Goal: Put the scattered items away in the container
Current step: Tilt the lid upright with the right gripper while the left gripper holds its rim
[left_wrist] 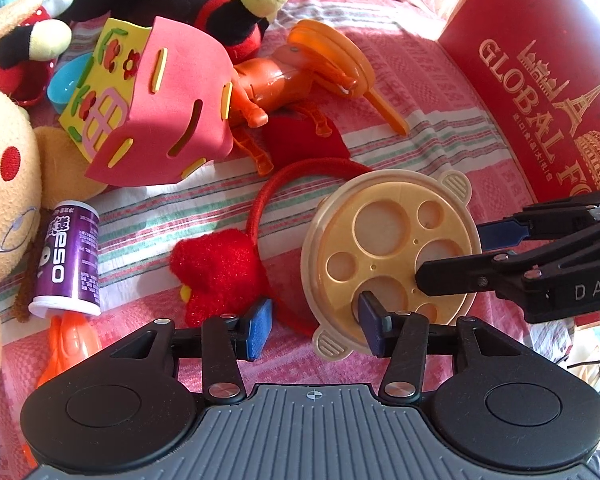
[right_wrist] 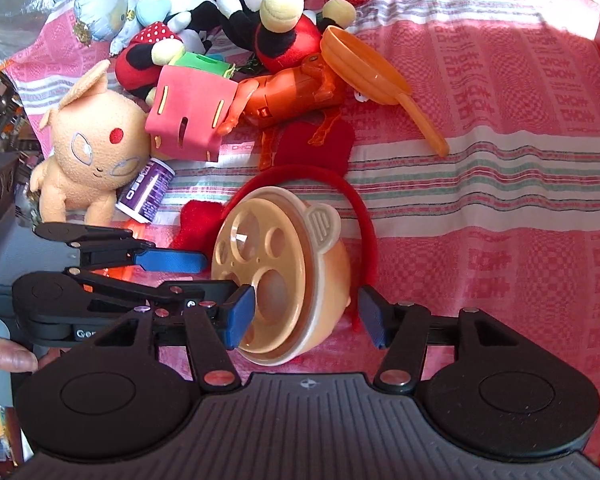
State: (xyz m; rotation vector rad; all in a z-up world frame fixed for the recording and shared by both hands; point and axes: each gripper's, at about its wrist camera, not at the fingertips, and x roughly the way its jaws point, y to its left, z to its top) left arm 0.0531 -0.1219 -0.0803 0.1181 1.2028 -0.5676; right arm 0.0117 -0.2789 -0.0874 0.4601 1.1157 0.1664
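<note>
Pink woven cloth with pale striped bands is covering the whole work surface, and toys are lying scattered across it.

I am holding my left gripper over the near edge of the tan pot toy, a round lidded piece with circular holes in its top and two ribbed ear handles. Its jaws are standing partly open. The right blue pad is sitting on the pot's near rim; the left pad is hanging clear of it, just beside the red plush headband. Nothing is being pressed between the pads.

I am holding my right gripper around the same pot, which in this view is lying tilted on its side with the holed lid facing left. These jaws are also standing apart, one pad on each side of the pot. The left pad is close against the lid; the right pad is standing clear of the bowl. I cannot tell whether the left pad is touching.

A red box with gold lettering is standing at the far right in the left wrist view.

Further off, an orange toy pan, an orange figure, a pink foam house, a purple can and several plush toys are lying on the cloth.
</note>
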